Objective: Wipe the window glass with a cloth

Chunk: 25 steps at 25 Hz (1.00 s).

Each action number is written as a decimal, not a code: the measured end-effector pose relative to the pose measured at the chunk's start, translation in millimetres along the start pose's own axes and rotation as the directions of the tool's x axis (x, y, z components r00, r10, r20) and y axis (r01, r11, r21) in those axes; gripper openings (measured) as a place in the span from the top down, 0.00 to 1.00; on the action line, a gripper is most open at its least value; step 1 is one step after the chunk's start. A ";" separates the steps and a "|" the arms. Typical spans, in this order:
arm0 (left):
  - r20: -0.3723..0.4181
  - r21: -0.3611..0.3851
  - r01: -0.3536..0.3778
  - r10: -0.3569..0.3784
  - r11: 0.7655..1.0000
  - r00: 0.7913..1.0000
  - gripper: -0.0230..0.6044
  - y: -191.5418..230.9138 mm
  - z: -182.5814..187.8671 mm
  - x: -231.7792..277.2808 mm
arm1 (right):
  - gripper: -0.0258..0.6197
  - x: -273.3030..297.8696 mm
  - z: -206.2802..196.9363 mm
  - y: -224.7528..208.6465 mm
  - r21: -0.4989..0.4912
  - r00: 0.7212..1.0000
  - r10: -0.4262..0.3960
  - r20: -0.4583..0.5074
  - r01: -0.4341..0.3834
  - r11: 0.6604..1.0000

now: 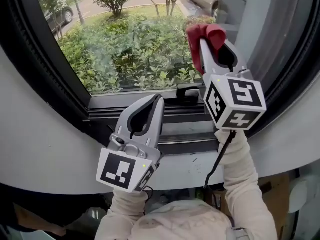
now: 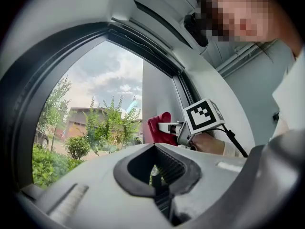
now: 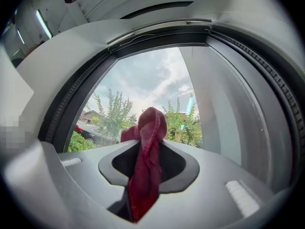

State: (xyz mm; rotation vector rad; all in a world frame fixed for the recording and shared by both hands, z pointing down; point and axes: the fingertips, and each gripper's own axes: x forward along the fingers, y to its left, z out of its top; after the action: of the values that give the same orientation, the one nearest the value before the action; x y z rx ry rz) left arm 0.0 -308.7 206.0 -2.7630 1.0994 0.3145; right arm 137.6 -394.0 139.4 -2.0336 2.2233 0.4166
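Green shrubs (image 1: pixel 135 49) spread beyond the left tongs (image 1: pixel 158 99) and the right tongs (image 1: pixel 210 41). A dark parked car (image 1: pixel 60 16) sits far up-left of the left tongs. A black latch (image 1: pixel 187 91) lies between both.

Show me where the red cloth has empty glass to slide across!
The clear window glass is bare left of the crumpled red cloth, across to the dark curved frame. It is crowded low on the right, where the left tool, right tool and black handle bunch together.
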 end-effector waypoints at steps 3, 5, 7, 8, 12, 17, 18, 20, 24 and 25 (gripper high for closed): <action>0.009 -0.004 -0.026 0.026 1.000 1.000 0.96 21.9 3.3 -18.3 | 0.76 9.9 3.9 31.3 -0.009 1.000 0.018 0.002 -0.018 1.000; 0.015 -0.007 -0.042 0.042 0.999 0.999 0.96 35.3 5.2 -29.3 | 0.76 15.9 6.4 51.3 -0.016 1.000 0.030 0.003 -0.030 0.999; 0.021 -0.011 -0.054 0.054 0.998 0.998 0.96 46.6 7.7 -39.1 | 0.76 21.9 9.3 71.7 -0.025 0.999 0.047 0.002 -0.047 0.999; 0.024 -0.011 -0.061 0.061 0.998 0.998 0.96 51.9 8.8 -43.7 | 0.76 25.2 10.8 82.6 -0.033 0.998 0.058 0.002 -0.058 0.998; 0.032 -0.014 -0.087 0.088 0.996 0.996 0.96 70.2 10.8 -60.0 | 0.76 37.1 17.2 119.7 -0.084 0.996 0.092 0.004 -0.091 0.992; 0.023 -0.016 -0.101 0.102 0.995 0.995 0.96 77.2 7.4 -67.4 | 0.76 34.4 9.6 125.0 -0.093 0.996 0.083 0.024 -0.080 0.992; 0.022 -0.016 -0.101 0.101 0.995 0.995 0.96 76.5 6.7 -67.1 | 0.76 32.9 4.5 125.8 -0.089 0.996 0.086 0.018 -0.084 0.992; 0.019 -0.015 -0.098 0.098 0.995 0.995 0.96 73.4 5.2 -65.0 | 0.76 29.7 -5.7 127.8 -0.090 0.996 0.093 0.004 -0.092 0.992; 0.012 -0.019 -0.083 0.083 0.996 0.996 0.96 66.6 2.2 -57.8 | 0.76 27.4 -11.3 127.7 -0.118 0.995 0.100 -0.004 -0.100 0.988; 0.012 -0.021 -0.077 0.077 0.997 0.997 0.96 64.6 2.3 -55.4 | 0.75 27.2 -10.4 125.9 -0.122 0.995 0.102 -0.008 -0.102 0.987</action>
State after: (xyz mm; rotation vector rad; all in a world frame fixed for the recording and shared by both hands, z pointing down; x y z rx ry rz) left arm -84.3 -318.1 213.6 -2.7374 1.2085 0.3545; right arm 11.5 -414.0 159.2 -1.9819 2.3658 0.5750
